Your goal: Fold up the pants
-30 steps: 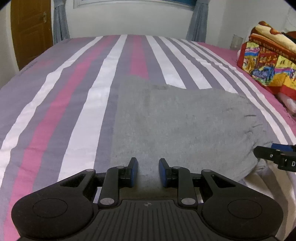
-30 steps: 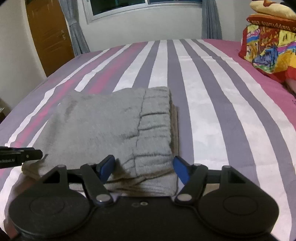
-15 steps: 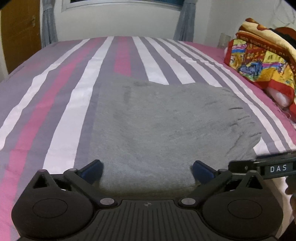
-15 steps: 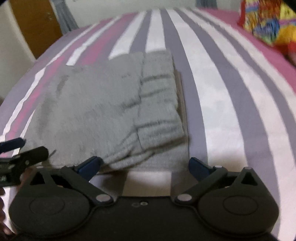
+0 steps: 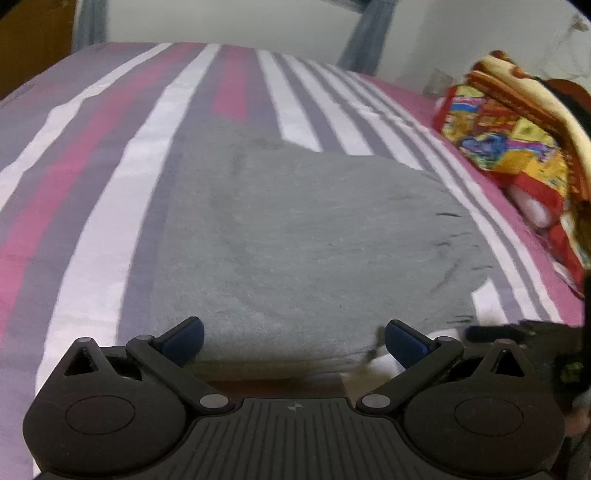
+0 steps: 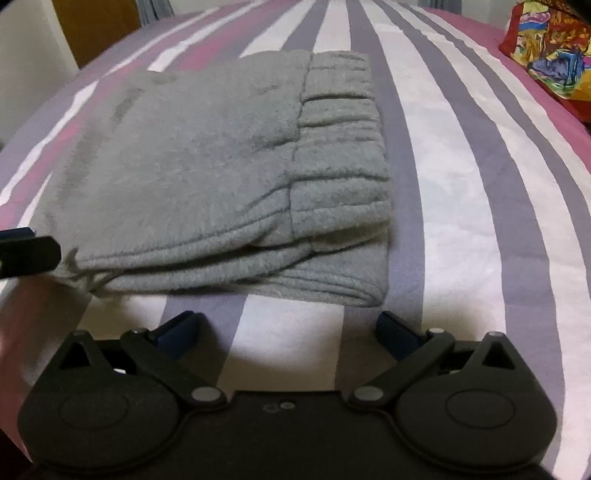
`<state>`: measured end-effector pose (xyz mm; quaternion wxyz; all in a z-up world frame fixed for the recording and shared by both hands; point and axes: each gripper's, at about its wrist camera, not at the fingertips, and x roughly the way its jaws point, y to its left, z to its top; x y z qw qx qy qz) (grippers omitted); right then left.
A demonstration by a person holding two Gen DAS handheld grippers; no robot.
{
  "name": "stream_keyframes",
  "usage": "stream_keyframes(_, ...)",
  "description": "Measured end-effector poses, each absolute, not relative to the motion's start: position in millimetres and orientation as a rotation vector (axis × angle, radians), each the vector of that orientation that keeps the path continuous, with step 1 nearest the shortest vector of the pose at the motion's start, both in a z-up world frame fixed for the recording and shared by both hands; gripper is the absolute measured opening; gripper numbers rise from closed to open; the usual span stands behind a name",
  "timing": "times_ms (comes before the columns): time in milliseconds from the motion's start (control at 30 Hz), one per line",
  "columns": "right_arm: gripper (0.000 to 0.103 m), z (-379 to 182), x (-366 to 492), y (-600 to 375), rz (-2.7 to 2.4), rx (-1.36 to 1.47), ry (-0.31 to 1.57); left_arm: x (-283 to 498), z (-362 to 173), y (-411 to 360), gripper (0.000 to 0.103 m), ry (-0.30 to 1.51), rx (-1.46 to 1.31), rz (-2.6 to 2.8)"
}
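Note:
Grey fleece pants [image 5: 303, 240] lie folded in a thick stack on the striped bed. In the right wrist view the pants [image 6: 221, 173] show their gathered waistband on the right side and stacked folded edges facing me. My left gripper [image 5: 293, 341] is open wide, its blue pads at the near edge of the stack with nothing pressed between them. My right gripper [image 6: 286, 328] is open too, hovering over bare sheet just short of the pants. The left gripper's finger shows at the left edge of the right wrist view, beside the pants' corner.
The bed sheet [image 6: 461, 206] has purple, white and pink stripes. A colourful folded blanket [image 5: 517, 140] sits at the right side of the bed. A wooden door [image 6: 96, 26] and curtains stand beyond the far end.
Both grippers have opened wide and let go of the pants' near edge. The right gripper has drawn back and tipped down, so bare sheet now shows between it and the stack.

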<state>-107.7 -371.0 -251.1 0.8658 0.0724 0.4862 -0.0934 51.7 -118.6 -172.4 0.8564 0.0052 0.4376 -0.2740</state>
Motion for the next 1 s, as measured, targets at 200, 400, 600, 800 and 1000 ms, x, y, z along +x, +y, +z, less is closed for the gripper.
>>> stream_keyframes(200, 0.103, -227.6, -134.5, -392.5, -0.126, 0.218, 0.934, 56.5, -143.8, -115.7, 0.103, 0.855, 0.122, -0.479)
stream_keyframes(400, 0.103, -208.4, -132.2, -439.0, -0.084, 0.456, 0.863, 107.1, -156.3, -90.1, 0.103, 1.005, -0.052, -0.529)
stream_keyframes(600, 0.102, -227.9, -110.1, -479.2, -0.084, 0.705, 0.900, 132.0, -191.4, -89.1, 0.094, 1.115, -0.125, -0.593)
stream_keyframes(800, 0.103, -249.8, -102.0, -493.8, -0.007, 0.842, 0.892, 139.9, -217.0, -93.6, 0.087, 1.158, -0.186, -0.687)
stream_keyframes(1000, 0.072, -262.3, -96.1, -506.9, 0.068, 0.938, 0.843, 154.0, -232.8, -75.2, 0.054, 1.208, -0.406, -0.702)
